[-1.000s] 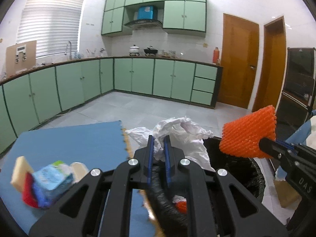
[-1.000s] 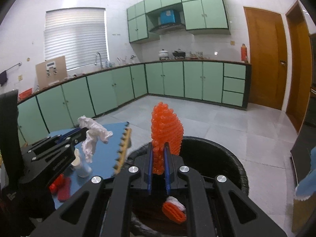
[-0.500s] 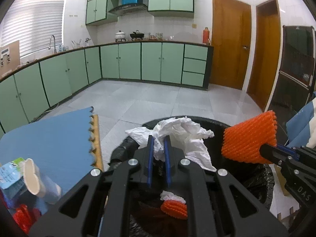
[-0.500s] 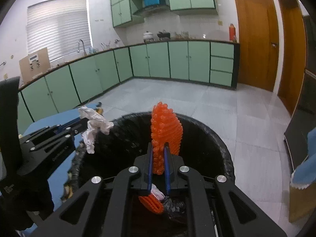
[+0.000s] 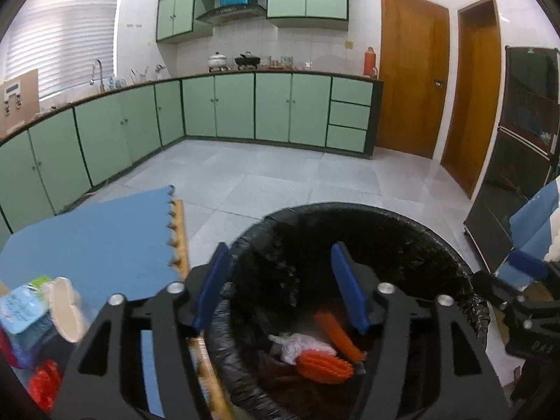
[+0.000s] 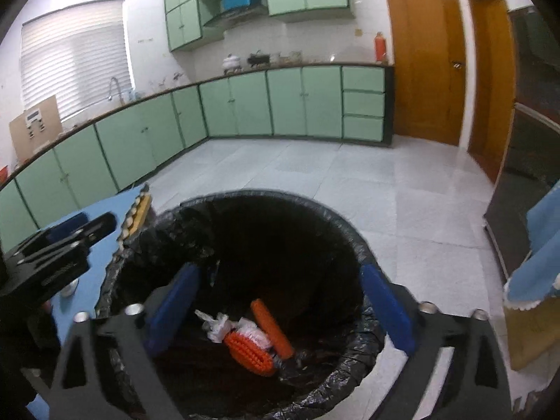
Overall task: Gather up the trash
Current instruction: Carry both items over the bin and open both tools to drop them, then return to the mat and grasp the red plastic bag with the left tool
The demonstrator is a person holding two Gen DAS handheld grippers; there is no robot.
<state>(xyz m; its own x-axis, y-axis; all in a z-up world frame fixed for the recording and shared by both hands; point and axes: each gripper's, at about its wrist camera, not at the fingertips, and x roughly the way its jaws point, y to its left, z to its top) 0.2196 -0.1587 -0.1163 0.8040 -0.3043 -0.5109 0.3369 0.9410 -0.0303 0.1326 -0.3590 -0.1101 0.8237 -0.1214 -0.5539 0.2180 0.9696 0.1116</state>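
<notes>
Kitchen floor, black-lined bin (image 6: 353, 241) beside the blue worktop (image 5: 91, 241): both jaw sets opening, empty.
The left hand-held gripper (image 5: 280, 287) and right hand-held gripper (image 6: 280, 301) hover over the bin; orange foam nets (image 6: 248, 350) and crumpled tissue (image 6: 217, 325) lie inside. Risk: lowering either gripper could snag the loose liner; remaining trash (image 5: 24, 311) sits at the worktop edge and could fall.

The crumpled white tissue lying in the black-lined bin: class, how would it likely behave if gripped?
The crumpled white tissue looks thin and creased, so probably floppy and very light. Its folds suggest that it would squash between pads rather than resist. Lying loosely against the orange ribbed foam nets, it would probably lift free.
</notes>
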